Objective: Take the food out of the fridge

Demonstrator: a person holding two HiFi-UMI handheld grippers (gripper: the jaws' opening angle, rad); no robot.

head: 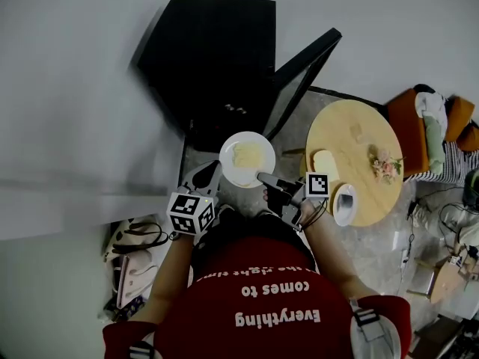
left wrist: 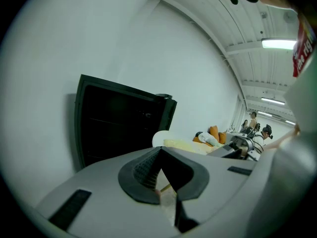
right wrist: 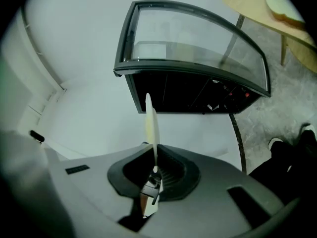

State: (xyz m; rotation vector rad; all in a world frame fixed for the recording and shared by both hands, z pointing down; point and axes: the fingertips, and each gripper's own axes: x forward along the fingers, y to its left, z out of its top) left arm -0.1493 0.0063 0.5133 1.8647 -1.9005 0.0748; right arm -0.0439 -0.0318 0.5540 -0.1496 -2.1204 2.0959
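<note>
Our right gripper has its fingers pinched narrow on the rim of the white plate. In the right gripper view the plate runs edge-on straight out from between them. The food, a pale yellow heap, lies on the plate just beyond those fingertips.

Our left gripper is at the plate's opposite side. Its fingers are drawn together with nothing between them. The plate's rim sits just past their tips, though we cannot tell whether they touch it.

The plate is in the air, outside the black fridge. The fridge stands well ahead of both pairs of fingers, with its door open. Off to the outer side of our right fingers is the round wooden table. It carries a slice of bread and a small bunch of flowers.
</note>
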